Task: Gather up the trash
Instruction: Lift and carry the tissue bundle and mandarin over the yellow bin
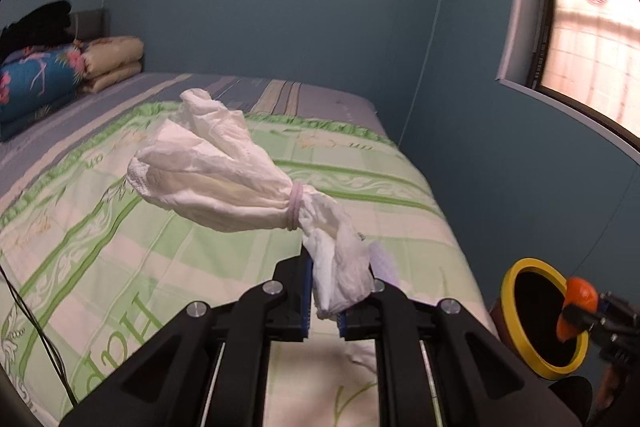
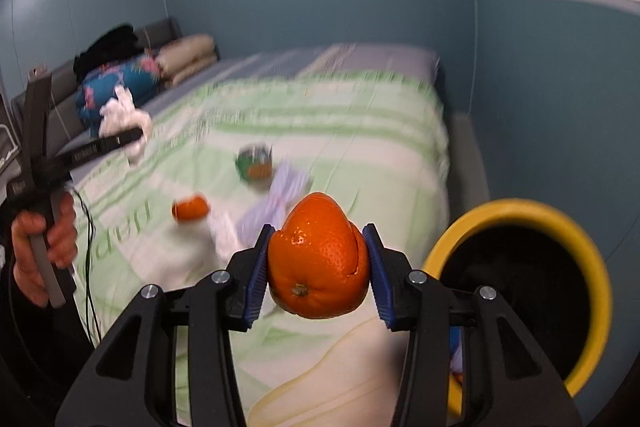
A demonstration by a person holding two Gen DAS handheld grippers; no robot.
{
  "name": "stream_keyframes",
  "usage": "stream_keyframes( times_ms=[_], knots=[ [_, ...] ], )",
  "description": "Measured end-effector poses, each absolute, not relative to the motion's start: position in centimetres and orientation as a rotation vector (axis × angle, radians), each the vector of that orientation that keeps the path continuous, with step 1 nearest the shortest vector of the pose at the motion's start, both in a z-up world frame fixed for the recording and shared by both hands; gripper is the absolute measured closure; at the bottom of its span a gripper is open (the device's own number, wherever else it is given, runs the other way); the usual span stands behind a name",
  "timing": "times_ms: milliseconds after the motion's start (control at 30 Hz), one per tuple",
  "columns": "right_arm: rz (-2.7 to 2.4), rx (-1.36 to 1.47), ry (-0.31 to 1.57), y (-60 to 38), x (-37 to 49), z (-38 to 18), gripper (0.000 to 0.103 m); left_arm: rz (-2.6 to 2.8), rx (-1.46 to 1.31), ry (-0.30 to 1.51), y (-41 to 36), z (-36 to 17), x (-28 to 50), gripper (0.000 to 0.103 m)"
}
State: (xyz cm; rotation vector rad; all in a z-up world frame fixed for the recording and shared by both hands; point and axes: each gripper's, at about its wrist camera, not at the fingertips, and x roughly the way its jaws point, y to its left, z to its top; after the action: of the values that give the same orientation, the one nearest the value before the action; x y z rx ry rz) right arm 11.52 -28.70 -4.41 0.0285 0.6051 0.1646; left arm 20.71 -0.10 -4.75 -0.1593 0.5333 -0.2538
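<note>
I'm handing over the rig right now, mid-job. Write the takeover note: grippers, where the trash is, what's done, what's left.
Left gripper: shut on the white tissue bundle, lifted above the bed.
Right gripper: shut on the orange peel, beside the yellow-rimmed bin at the bed's right edge.
Done: both pieces picked up; neither is in the bin yet.
Left on the bed: a smaller orange peel, a green wrapper, crumpled pale paper. These look blurred, so check them. Drop both loads, then collect the rest.

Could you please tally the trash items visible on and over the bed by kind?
Orange peel pieces: 2 (one held, one on the bed)
Tissue bundles: 2 (one held, one on the bed)
Green wrapper: 1
Total: 5
</note>
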Motion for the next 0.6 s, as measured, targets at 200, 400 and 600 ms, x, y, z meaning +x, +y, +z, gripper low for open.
stream_keyframes(
  times_ms=[200, 400, 600],
  knots=[
    [0.116, 0.034, 0.464, -30.7, 9.1, 0.7, 0.061, -0.352, -0.111, 0.466, -4.3, -0.8, 18.4, 0.095],
    [0.052, 0.032, 0.380, -32.9, 7.3, 3.5, 0.061, -0.454, -0.061, 0.424, -9.0, 1.8, 16.1, 0.095],
    [-0.015, 0.053, 0.344, -35.4, 5.9, 4.4, 0.061, -0.564, -0.019, 0.405, -14.1, 3.2, 14.6, 0.095]
  ],
)
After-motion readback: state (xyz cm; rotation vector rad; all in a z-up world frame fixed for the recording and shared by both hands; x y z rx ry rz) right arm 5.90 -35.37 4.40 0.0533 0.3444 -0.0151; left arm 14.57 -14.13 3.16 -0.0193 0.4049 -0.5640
